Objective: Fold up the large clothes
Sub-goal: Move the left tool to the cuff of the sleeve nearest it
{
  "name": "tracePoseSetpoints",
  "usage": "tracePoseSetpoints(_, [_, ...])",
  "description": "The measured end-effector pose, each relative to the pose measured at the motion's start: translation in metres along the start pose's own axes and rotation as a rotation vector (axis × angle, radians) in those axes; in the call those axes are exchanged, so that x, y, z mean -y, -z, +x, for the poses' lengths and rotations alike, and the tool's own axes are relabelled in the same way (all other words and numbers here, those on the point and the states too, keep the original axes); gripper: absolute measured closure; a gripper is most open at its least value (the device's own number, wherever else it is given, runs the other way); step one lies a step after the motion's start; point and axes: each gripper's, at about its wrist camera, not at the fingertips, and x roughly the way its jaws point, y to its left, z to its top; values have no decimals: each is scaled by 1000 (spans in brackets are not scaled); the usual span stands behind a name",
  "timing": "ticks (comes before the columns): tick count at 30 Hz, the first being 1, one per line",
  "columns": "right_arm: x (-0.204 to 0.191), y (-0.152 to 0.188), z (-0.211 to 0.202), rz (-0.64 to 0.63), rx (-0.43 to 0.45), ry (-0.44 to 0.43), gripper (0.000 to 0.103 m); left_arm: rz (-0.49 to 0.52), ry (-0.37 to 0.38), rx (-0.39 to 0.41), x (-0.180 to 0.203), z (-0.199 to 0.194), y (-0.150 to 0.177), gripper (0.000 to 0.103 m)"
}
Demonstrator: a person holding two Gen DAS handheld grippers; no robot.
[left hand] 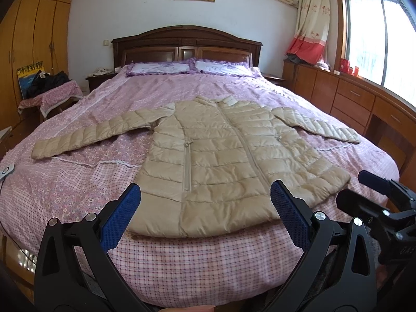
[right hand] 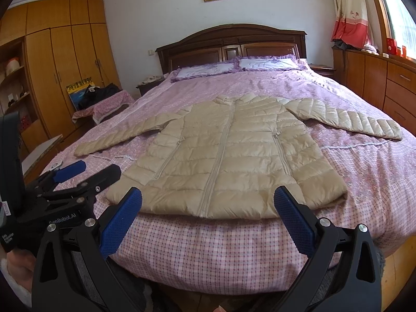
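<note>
We count one beige quilted jacket [left hand: 221,156] on one bed [left hand: 208,254], two pillows [left hand: 161,68] at the head edge below the dark headboard [left hand: 187,44], and two hand-held grippers at the foot edge. The jacket lies flat and face up, zipped along its centre, with its hem just inside the foot edge, its collar toward the pillows, and both sleeves spread outward; the left sleeve [left hand: 88,137] reaches toward the left edge of the bed and the right sleeve [right hand: 345,119] toward the right edge. We hold the left gripper [left hand: 205,200] over the foot edge with its jaws wide apart and nothing between its blue pads [left hand: 122,221]; the hem sits in the gap beyond them, without visible contact. The right gripper [right hand: 208,202] is likewise spread wide and holds nothing, and it is positioned beside the left one, slightly toward the right corner of the foot edge. A small white device [left hand: 6,171] rests near the left edge of the bed. Bare bedspread surrounds the jacket on all sides, widest between the collar and the pillows. A cloth-covered side table [right hand: 109,104] with dark items stands off the left edge, and a wooden cabinet row [left hand: 345,96] runs along the right edge.
</note>
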Motion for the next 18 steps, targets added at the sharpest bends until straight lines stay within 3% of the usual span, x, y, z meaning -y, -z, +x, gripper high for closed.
tracePoseSetpoints(9, [-19,-17,37,-61,-25,-1,5,-29,-45,-15,-35,31,-5,4])
tracePoseSetpoints(13, [-22,-25,57,-15,-51,-39,5,-64,-61,-23,-62,43,-10,4])
tracePoseSetpoints(18, [-36,-35,82,-61,-67,-66,5,-134,-76,-39,-105,57,-19,4])
